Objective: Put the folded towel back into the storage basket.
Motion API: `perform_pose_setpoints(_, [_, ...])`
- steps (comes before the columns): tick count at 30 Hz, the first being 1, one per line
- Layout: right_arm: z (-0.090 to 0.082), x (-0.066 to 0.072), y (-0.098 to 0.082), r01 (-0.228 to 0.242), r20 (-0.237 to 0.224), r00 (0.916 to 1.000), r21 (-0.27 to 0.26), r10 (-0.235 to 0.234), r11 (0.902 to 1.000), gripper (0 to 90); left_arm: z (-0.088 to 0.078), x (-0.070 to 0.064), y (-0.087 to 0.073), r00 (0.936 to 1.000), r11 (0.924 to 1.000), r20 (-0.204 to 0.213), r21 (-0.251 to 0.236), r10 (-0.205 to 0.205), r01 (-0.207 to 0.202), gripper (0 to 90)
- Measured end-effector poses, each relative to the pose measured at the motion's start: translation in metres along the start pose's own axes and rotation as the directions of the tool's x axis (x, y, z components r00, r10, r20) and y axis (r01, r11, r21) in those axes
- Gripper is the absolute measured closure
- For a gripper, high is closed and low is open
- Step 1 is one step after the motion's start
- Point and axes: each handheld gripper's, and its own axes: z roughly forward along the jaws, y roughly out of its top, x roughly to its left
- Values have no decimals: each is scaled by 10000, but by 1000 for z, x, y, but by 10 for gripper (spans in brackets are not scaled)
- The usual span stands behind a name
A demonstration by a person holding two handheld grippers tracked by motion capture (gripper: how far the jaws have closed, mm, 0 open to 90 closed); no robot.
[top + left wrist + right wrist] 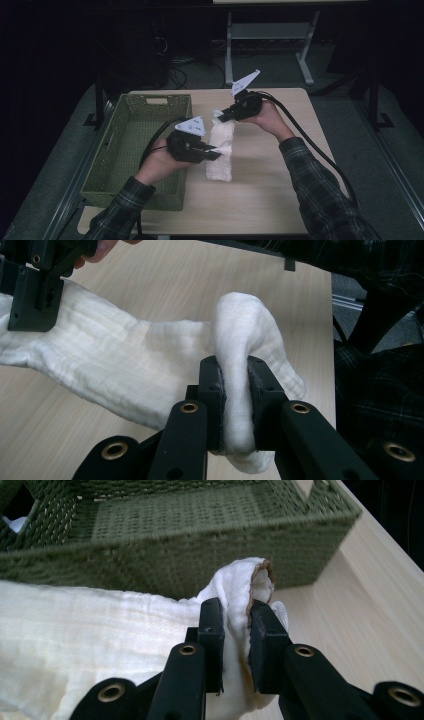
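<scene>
The left tool (212, 151) is clamped on a fold of the white cloth (221, 150); in the left gripper view the cloth (150, 365) bulges up between its two black jaws, which pinch it tight. The right tool (222, 116) grips the far end of the cloth, and the right gripper view shows a bunched corner of the cloth (100, 640) squeezed between its jaws. The cloth stretches between the two tools near the middle of the desk (270, 190), its near end hanging down to the desk top. Just left of it stands a green woven basket (131, 155), whose near right corner lies beside the left hand (160, 165). The right hand (265, 120) is farther back and to the right of the cloth. Both forearms wear plaid sleeves (320, 185), and a black cable (320, 150) trails from the right tool.
</scene>
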Motion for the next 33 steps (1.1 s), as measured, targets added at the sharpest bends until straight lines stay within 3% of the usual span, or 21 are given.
perform_pose_setpoints(9, [33,3,44,441,-277,9986,0,-441,9990,777,-48,9,-26,9980,9993,-589,-289,-242,225,788])
perform_pose_setpoints(15, [48,5,67,712,-353,9968,20,-711,9975,778,-66,12,-39,9954,9991,-886,-268,-362,339,788])
perform_pose_setpoints(18, [64,7,81,849,-399,9956,63,-846,9964,778,-77,15,-47,9932,9983,-1059,-357,-490,455,788])
perform_pose_setpoints(29, [111,17,98,879,-730,9934,-43,-880,9961,778,-108,19,-81,9827,9962,-1635,-110,-874,868,786])
perform_pose_setpoints(33, [122,18,98,806,-813,9935,9,-803,9967,778,-109,20,-91,9810,9944,-1635,-63,-1046,1050,785])
